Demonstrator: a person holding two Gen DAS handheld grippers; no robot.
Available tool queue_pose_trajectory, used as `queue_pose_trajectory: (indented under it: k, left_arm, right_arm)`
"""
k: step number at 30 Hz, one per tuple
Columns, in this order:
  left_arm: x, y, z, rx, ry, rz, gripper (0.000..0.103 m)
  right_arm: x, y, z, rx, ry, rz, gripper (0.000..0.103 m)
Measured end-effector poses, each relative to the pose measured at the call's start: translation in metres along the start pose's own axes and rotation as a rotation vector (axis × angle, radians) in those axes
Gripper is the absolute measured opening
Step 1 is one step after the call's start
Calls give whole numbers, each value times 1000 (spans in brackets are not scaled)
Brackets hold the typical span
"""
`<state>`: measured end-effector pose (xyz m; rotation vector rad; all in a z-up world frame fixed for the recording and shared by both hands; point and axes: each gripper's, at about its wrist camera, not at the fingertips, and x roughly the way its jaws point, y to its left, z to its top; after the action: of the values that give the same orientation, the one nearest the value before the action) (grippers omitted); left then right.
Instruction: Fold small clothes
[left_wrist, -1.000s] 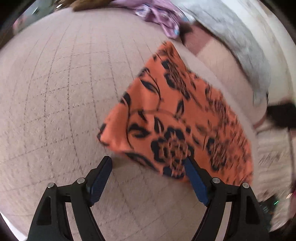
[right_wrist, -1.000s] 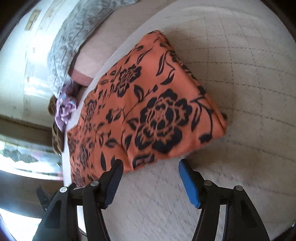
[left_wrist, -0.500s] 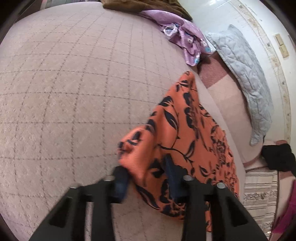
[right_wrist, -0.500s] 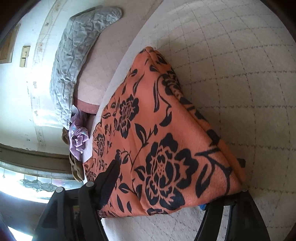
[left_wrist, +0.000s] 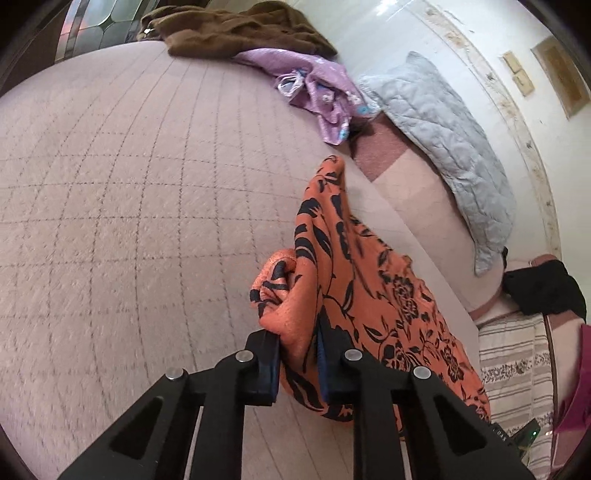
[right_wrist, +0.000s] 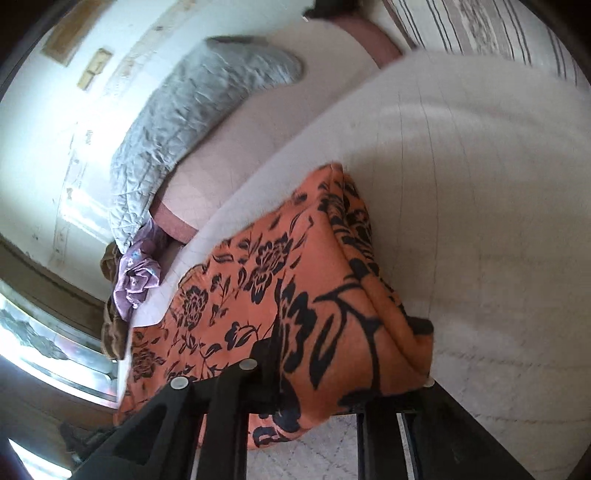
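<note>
Orange cloth near purple garment

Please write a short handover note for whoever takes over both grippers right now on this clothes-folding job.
Left gripper: jaws have just closed, pinching a bunched corner of the orange floral garment.
Right gripper: jaws have just closed on the garment's other near corner.
Garment: near edge raised off the checked blanket, the rest lying on it.
Done: both corners gripped.
Left: probably carry the edge over to make the fold, release, smooth. The purple garment and brown garment lie unfolded at the far edge.
</note>
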<state>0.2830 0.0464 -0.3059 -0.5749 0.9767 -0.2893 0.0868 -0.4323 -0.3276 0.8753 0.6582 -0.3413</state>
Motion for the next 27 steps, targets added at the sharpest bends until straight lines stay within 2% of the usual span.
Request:
queue_pose_trajectory:
  k: [3, 7, 9, 11, 14, 16, 18, 19, 20, 22, 23, 25, 27]
  left_arm:
    - [-11, -4, -17, 19, -10, 12, 16]
    - [-24, 9, -48, -15, 22, 18, 16]
    - [-21, 18, -56, -31, 48, 59, 16]
    - [-12, 26, -54, -45, 92, 93, 18]
    - [-20, 20, -45, -21, 93, 92, 19]
    - [-35, 9, -40, 39, 44, 96, 21]
    - [-51, -5, -36, 98, -23, 97, 23]
    - [-58, -12, -34, 134, -65, 116, 24]
    - [-66, -19, -31, 174, -127, 149, 25]
    - [-77, -32, -28, 261, -226, 195, 32]
    - [-76, -37, -27, 286, -234, 189, 37]
    - [-69, -41, -25, 329, -202, 153, 38]
    - [-43, -46, -25, 381, -124, 172, 43]
  right_arm:
    - [-12, 3, 3, -23, -45, -17, 15]
    - [-34, -1, -2, -21, -64, -25, 14]
    - [-41, -10, -9, 15, -29, -31, 15]
    - [-31, -21, -14, 56, 31, -76, 18]
    - [-9, -43, -14, 170, 127, -93, 22]
    - [-7, -52, -11, 241, 130, -63, 32]
    - [-9, -56, -10, 275, 119, -33, 55]
    - [-10, -58, -11, 286, 117, -26, 74]
    - [-11, -60, -13, 306, 106, -23, 76]
    - [-12, -62, -15, 312, 95, -24, 76]
    - [-11, -63, -15, 312, 95, -21, 76]
    - [-12, -64, -17, 325, 89, -10, 76]
    - [-12, -67, -17, 334, 88, -3, 76]
